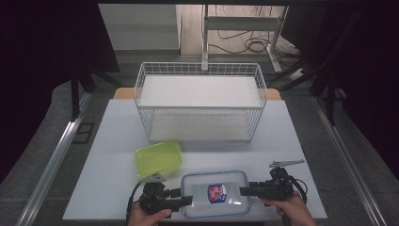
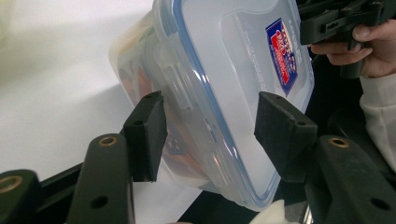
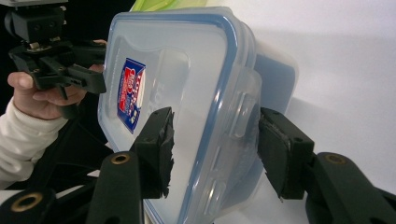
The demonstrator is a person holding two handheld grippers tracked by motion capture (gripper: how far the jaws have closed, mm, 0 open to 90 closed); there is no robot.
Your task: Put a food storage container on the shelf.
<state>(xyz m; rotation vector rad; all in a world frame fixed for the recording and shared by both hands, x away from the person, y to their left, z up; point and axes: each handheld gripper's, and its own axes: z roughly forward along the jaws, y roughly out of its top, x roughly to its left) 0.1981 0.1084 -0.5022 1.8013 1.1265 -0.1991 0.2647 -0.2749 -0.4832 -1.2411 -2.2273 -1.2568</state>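
Both tongs, left (image 1: 187, 196) and right (image 1: 244, 190), part-open astride opposite box (image 1: 215, 193) ends, pads just off the latches, for a level two-sided lift.

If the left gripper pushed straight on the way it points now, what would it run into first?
The clear lidded container: its short end already sits between the left gripper jaws, so its side wall and latch flap would likely meet the gripper first. Beyond it is the right gripper.
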